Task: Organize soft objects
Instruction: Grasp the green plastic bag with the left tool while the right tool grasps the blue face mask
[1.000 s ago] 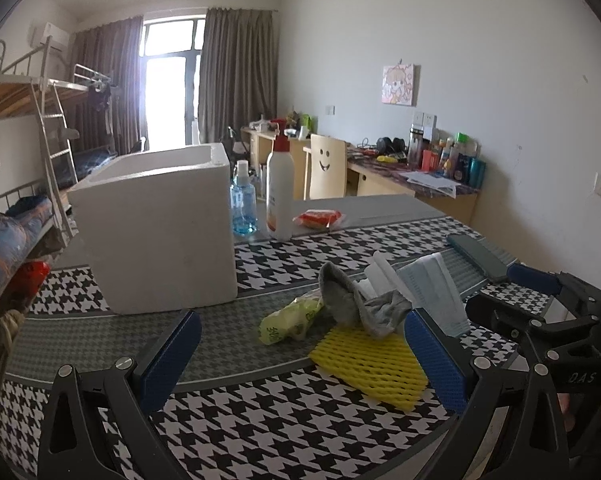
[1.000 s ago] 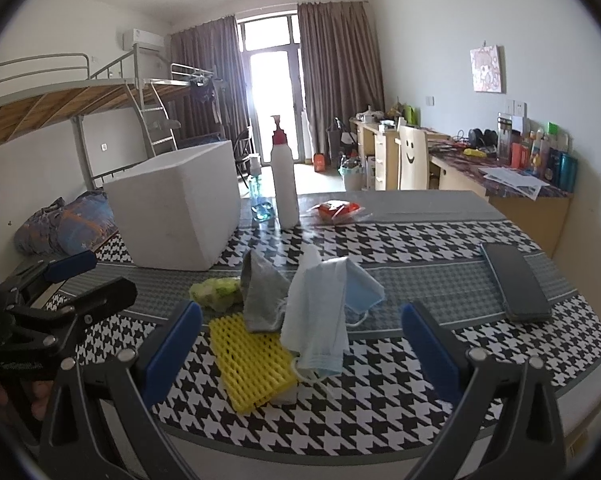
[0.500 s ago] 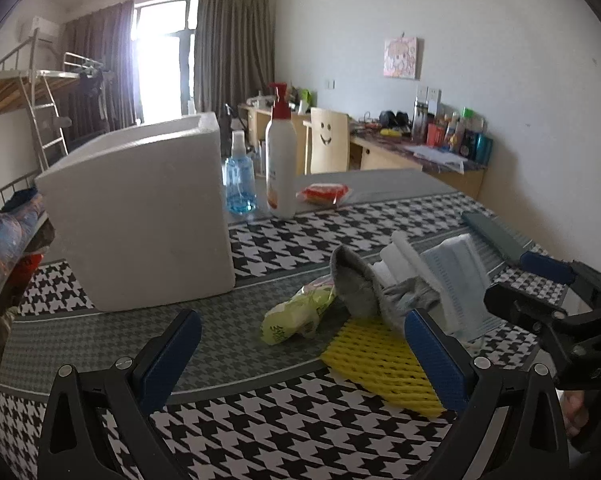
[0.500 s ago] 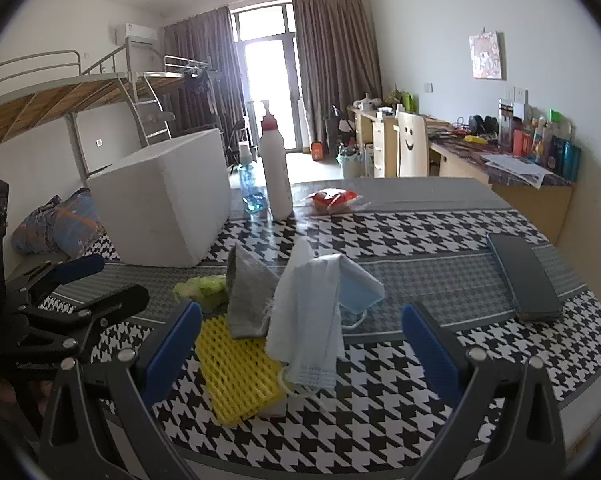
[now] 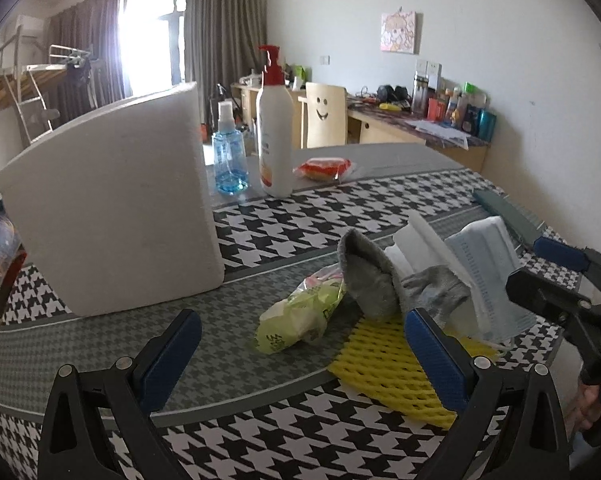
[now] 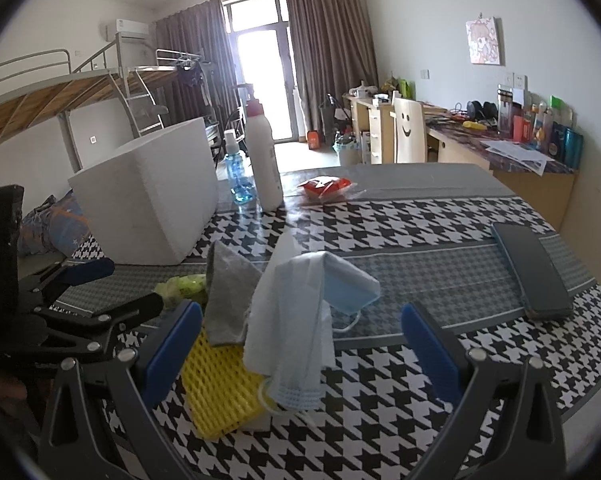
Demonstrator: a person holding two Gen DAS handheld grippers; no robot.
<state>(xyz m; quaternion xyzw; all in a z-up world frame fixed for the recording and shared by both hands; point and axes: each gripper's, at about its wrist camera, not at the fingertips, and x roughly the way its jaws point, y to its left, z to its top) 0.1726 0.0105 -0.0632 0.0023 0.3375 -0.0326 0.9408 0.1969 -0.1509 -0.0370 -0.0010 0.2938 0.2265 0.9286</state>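
A heap of soft things lies on the houndstooth tablecloth: a grey sock (image 5: 370, 276) (image 6: 226, 284), a pale blue face mask (image 5: 488, 276) (image 6: 296, 312), a yellow foam net (image 5: 392, 364) (image 6: 220, 388) and a crumpled green packet (image 5: 300, 316) (image 6: 182, 286). My left gripper (image 5: 300, 356) stands open just short of the green packet, nothing between its blue pads. My right gripper (image 6: 300, 344) is open too, with the mask hanging between its fingers but untouched. Each gripper shows at the edge of the other's view.
A white foam box (image 5: 112, 216) (image 6: 148, 200) stands at the left of the table. Behind the heap are a white pump bottle (image 5: 275, 136), a blue spray bottle (image 5: 228, 160) and a red snack packet (image 5: 324, 168). A dark phone (image 6: 534, 272) lies at the right.
Both grippers have moved forward and lower toward the heap, which now looks larger. The objects on the table have not moved.
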